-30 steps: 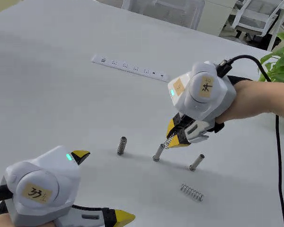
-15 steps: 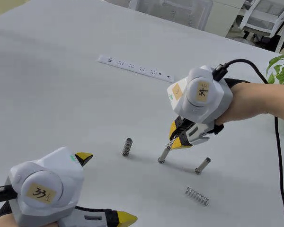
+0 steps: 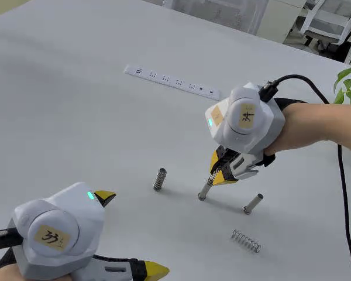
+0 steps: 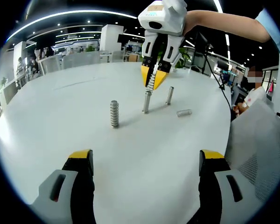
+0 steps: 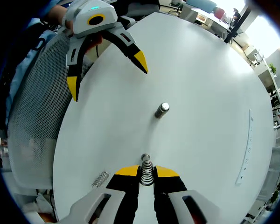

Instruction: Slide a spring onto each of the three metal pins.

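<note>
Pinching a spring (image 3: 211,175) between its clenched jaws, the right tool (image 3: 217,171) hangs over the middle pin (image 3: 205,191), with the coil's lower end right at the pin's tip; whether it has caught over the tip I cannot tell. The left pin (image 3: 159,179) already wears a coil, the right pin (image 3: 253,203) is bare, and a loose spring (image 3: 245,241) lies on the tabletop (image 3: 76,117) near that bare pin. The left tool (image 3: 129,232) hovers released and grasping nothing, well apart from the pins. The likeliest trouble, I judge, is misalignment: if the coil meets the pin at an angle, its end wire can snag on the rim, and further pressing would buckle the spring or flick it out of the jaws. A hard squeeze may also flatten the coil enough to bind on the pin. Letting go before a few turns are over the tip would let the spring topple and roll away. I cannot tell whether the pins are fixed, so a sideways push might tip this one or knock its neighbours.
</note>
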A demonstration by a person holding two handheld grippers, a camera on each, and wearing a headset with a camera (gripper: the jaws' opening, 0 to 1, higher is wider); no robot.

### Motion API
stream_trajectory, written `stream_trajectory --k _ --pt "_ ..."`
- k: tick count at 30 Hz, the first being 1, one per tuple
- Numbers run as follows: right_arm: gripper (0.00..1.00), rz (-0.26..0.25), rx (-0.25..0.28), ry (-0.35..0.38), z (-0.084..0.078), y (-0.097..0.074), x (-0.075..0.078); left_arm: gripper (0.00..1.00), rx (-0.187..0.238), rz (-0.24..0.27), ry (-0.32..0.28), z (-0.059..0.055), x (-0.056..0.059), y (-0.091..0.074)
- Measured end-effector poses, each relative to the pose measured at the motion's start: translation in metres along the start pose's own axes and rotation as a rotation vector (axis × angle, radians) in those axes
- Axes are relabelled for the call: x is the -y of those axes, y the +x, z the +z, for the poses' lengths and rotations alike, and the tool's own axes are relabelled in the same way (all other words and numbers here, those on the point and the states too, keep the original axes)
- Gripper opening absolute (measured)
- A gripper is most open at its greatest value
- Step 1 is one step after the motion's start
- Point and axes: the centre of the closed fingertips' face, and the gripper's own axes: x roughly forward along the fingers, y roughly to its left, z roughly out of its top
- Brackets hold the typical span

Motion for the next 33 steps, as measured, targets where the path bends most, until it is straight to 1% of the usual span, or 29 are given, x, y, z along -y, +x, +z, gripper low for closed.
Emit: stream_trajectory --k 10,23,30,33 --pt "0.08 0.021 -0.028 -0.02 0.002 0.016 0.001 0.92 -0.005 0.008 -0.013 -0.003 -0.003 -0.002" --pt "0.08 0.055 -0.058 -0.026 -0.003 0.039 -0.001 0.91 -0.013 0.016 -0.032 -0.01 -0.004 -0.003" --pt "0.08 0.06 -0.06 -0.02 -0.006 0.048 -0.003 0.91 -0.014 0.017 -0.038 -0.01 -0.004 -0.003" --pt "0.08 0.058 -0.057 -0.017 -0.006 0.048 -0.003 0.91 -0.017 0.014 -0.037 -0.011 -0.003 -0.002"
